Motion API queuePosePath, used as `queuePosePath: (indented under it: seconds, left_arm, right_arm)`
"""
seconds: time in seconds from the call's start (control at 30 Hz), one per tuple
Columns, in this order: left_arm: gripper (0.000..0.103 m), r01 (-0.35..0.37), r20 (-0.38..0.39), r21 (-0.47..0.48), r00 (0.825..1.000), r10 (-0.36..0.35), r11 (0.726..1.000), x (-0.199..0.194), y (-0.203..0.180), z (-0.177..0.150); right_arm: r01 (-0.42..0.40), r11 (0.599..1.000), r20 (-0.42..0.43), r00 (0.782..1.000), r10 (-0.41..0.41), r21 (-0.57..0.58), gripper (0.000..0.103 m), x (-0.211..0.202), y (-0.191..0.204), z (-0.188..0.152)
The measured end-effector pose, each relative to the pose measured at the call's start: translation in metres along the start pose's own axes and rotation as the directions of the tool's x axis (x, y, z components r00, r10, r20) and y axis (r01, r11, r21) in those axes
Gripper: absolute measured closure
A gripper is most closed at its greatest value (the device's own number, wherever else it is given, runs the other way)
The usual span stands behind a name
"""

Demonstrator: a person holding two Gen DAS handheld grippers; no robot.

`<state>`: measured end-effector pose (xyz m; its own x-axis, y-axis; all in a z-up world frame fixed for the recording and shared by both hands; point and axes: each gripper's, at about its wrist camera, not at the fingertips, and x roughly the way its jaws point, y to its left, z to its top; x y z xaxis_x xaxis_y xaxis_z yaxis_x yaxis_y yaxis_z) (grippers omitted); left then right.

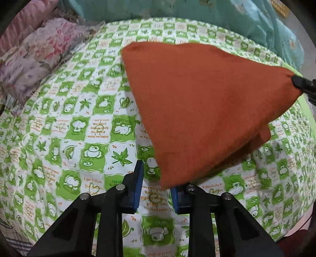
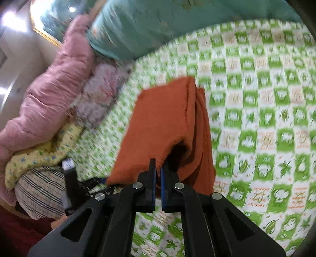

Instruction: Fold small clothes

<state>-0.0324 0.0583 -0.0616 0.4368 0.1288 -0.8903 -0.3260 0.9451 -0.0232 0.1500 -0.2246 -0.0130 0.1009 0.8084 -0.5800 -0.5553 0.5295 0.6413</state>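
A rust-orange cloth (image 1: 197, 110), folded in layers, hangs in the air above the green-and-white patterned bedsheet (image 1: 69, 138). My right gripper (image 2: 158, 168) is shut on one corner of the orange cloth (image 2: 167, 122); its tip shows at the right edge of the left wrist view (image 1: 298, 83). My left gripper (image 1: 156, 170) is open, with blue pads; its right finger is hidden behind the cloth's lower corner, which hangs over it. I cannot tell if the cloth touches that finger.
Pink and floral bedding (image 1: 39, 49) is piled at the left and a teal quilt (image 1: 177, 9) at the far side of the bed. In the right wrist view a pink duvet (image 2: 49, 94), a yellow pillow (image 2: 39, 154) and a checked pillow (image 2: 41, 193) lie left.
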Motion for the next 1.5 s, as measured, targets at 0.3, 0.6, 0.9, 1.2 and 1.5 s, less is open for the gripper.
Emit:
queuePosePath:
  seconds: [0.3,0.6,0.9,1.2,1.5]
  left_arm:
    - [0.091,0.033,-0.084,-0.006,0.996,-0.033,0.999,0.026,-0.004,-0.008]
    - [0.087,0.103,-0.132,-0.089,0.985,-0.115,0.991,0.030,0.015,-0.005]
    - [0.084,0.241,-0.109,-0.034,0.964,-0.243,0.970,-0.034,0.026,-0.004]
    - [0.072,0.284,-0.045,-0.015,0.958,-0.284,0.959,-0.026,0.006,0.040]
    - [0.065,0.236,-0.044,-0.135,0.969,-0.244,0.962,0.006,0.027,0.063]
  right_arm:
    - [0.264,0.962,-0.201,0.941,-0.272,-0.064,0.099,0.065,-0.049,-0.047]
    - [0.287,0.958,-0.213,0.936,-0.278,0.008,0.096,0.072,-0.061,-0.048]
    - [0.326,0.945,-0.151,0.936,-0.317,0.034,0.082,0.026,-0.049,-0.036]
    - [0.226,0.972,-0.065,0.971,-0.229,-0.061,0.082,0.048,-0.004,0.003]
    - [0.266,0.963,-0.058,0.962,-0.268,-0.039,0.056,0.084,-0.022,0.039]
